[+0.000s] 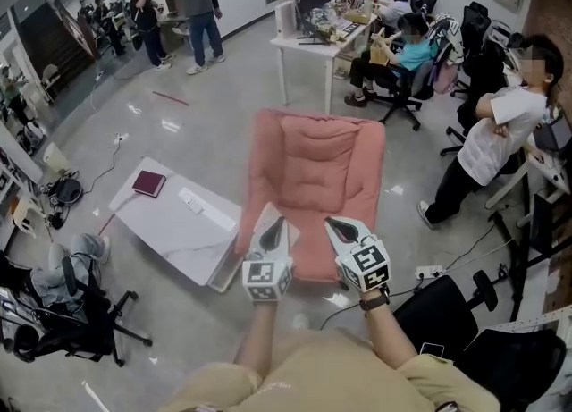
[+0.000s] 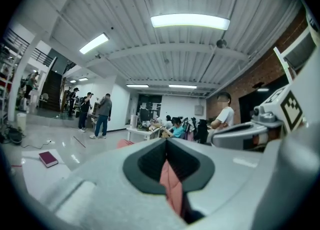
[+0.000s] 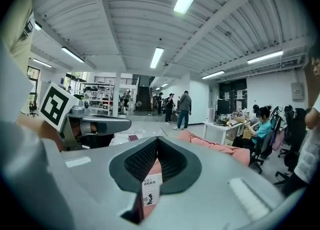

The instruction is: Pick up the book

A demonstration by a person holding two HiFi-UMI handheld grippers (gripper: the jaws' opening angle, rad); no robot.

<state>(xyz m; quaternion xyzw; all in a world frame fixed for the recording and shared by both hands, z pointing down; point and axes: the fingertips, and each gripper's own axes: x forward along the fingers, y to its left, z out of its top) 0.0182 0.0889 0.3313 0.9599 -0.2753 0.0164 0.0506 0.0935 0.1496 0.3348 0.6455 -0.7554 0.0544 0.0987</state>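
Note:
The dark red book [image 1: 148, 183] lies flat at the far left corner of a low white table [image 1: 170, 236]; it also shows in the left gripper view as the book [image 2: 48, 158] and small in the right gripper view as the book [image 3: 133, 137]. My left gripper [image 1: 276, 222] and right gripper [image 1: 332, 221] are side by side over the near edge of a pink floor lounger [image 1: 313, 169], to the right of the table. Both are shut with nothing in them. The left gripper [image 2: 166, 141] and right gripper [image 3: 157, 140] point about level across the room.
A white bar-shaped object [image 1: 190, 200] lies on the table. A black office chair with clothes [image 1: 63, 307] stands at the left, another black chair [image 1: 465, 312] at the right. A standing person [image 1: 500, 133], a white desk [image 1: 313, 48] with seated people, and floor cables [image 1: 107, 169] surround the area.

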